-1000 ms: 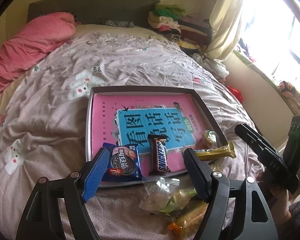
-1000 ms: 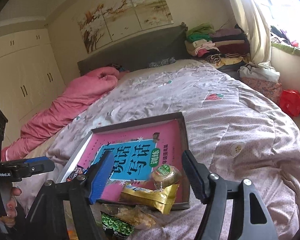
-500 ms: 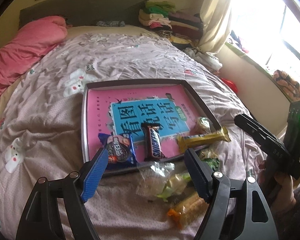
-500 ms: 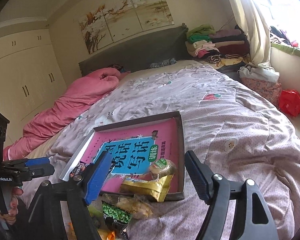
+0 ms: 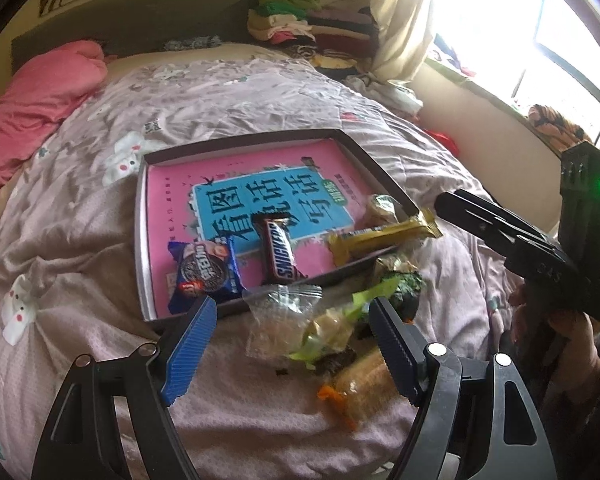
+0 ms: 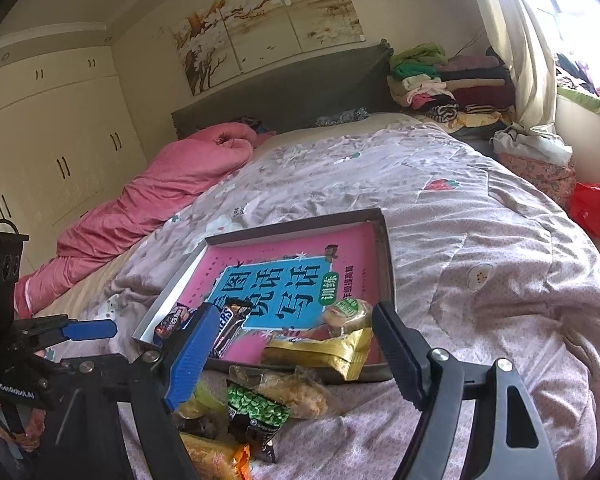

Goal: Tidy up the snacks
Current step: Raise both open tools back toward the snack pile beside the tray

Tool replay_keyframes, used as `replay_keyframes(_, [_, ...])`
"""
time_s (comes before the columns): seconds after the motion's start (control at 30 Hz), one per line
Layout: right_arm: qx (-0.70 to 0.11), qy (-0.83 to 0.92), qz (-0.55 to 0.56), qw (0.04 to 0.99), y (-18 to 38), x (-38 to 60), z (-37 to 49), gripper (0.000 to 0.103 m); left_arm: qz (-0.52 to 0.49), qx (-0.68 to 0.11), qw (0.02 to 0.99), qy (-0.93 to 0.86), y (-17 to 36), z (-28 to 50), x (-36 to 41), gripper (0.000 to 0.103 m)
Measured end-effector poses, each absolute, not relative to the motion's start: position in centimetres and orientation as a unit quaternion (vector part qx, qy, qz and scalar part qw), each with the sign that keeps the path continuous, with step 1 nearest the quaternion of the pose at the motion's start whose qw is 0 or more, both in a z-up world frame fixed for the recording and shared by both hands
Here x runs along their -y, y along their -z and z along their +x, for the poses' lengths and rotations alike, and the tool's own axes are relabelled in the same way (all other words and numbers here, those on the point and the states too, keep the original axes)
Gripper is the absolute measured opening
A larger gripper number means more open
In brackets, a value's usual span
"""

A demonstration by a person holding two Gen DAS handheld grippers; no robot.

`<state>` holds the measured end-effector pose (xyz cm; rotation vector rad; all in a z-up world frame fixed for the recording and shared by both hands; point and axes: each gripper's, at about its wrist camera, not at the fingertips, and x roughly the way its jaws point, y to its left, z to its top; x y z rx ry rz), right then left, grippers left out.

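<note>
A shallow grey tray with a pink and blue book in it lies on the bed. On the book lie a blue Oreo pack, a Snickers bar, a gold bar and a round wrapped cake. A loose pile sits in front of the tray: a clear packet, a green-wrapped snack, a dark green pack and an orange-ended snack. My left gripper is open and empty over the pile. My right gripper is open and empty above the tray's near edge.
A pink quilt lies at the bed's left. Folded clothes are stacked by the headboard. A window and curtain are on the right. White wardrobes stand far left.
Both grippers have drawn back toward me and lifted. More of the loose snack pile in front of the tray shows. Both stay open and empty.
</note>
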<state>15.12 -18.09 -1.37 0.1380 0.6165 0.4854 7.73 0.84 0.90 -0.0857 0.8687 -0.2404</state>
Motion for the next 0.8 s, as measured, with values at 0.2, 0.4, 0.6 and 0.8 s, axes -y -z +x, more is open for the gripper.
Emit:
replay_keyframes(0.2, [-0.310, -0.240, 0.064, 0.918, 1.7, 17.8, 14.7, 0.078, -0.030, -0.423, 0.896, 0.129, -0.6, 7.3, 0.0, 0.080])
replay_keyframes(0.4, [-0.318, -0.242, 0.059, 0.915, 1.9, 17.4, 14.0, 0.078, -0.006, -0.433, 0.888, 0.156, -0.1, 6.8, 1.4, 0.080])
replay_keyframes(0.6, [-0.326, -0.242, 0.057, 0.912, 2.1, 17.3, 13.3, 0.078, 0.018, -0.439, 0.880, 0.182, 0.5, 6.1, 2.9, 0.080])
replay_keyframes(0.8, [-0.347, -0.241, 0.070, 0.904, 2.6, 17.7, 12.8, 0.078, 0.039, -0.444, 0.873, 0.200, 0.9, 5.6, 3.9, 0.080])
